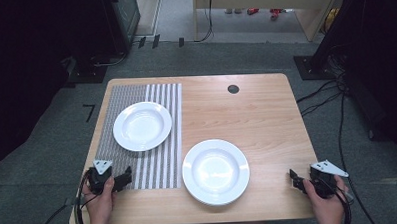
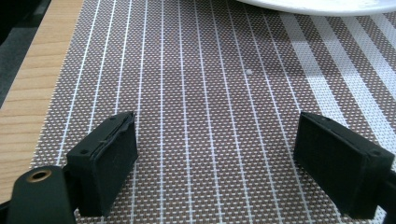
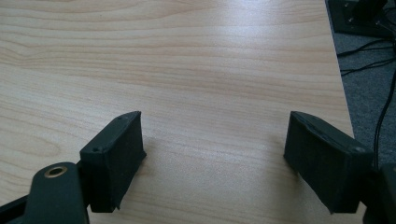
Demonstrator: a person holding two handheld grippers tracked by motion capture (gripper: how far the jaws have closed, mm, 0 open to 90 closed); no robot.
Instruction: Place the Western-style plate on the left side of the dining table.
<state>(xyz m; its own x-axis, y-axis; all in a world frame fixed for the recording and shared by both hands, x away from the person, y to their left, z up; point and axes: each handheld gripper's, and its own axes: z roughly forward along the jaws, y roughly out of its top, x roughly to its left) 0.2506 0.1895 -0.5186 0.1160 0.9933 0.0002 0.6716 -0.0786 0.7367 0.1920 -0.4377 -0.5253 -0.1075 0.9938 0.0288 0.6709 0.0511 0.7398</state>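
High view puts your left hand-held gripper (image 1: 125, 178) at the lower left of the frame, over the near edge of the striped placemat (image 1: 158, 163), and your right hand-held gripper (image 1: 295, 179) at the lower right, over bare tabletop (image 1: 266, 114). Both are released: in each gripper view the two black jaws stand wide apart with nothing between them, the left pair over the woven mat, the right pair over wood grain near the tabletop's edge.

Two white plates are in play. One plate (image 1: 142, 126) already sits on the placemat, left of centre; its rim shows along the top edge of the left gripper view (image 2: 322, 5). The other plate (image 1: 216, 171) lies on bare wood at lower centre, just beside the mat's right edge and between your two hands.

By my reading you are between grasps, with neither plate touched. The near plate looks like the likely next target. Bring the right hand-held gripper leftward to its rim, drop one jaw under the lip and one over it, and clench only once the rim is seated between the pads. Lift level; a shallow rim can slip.
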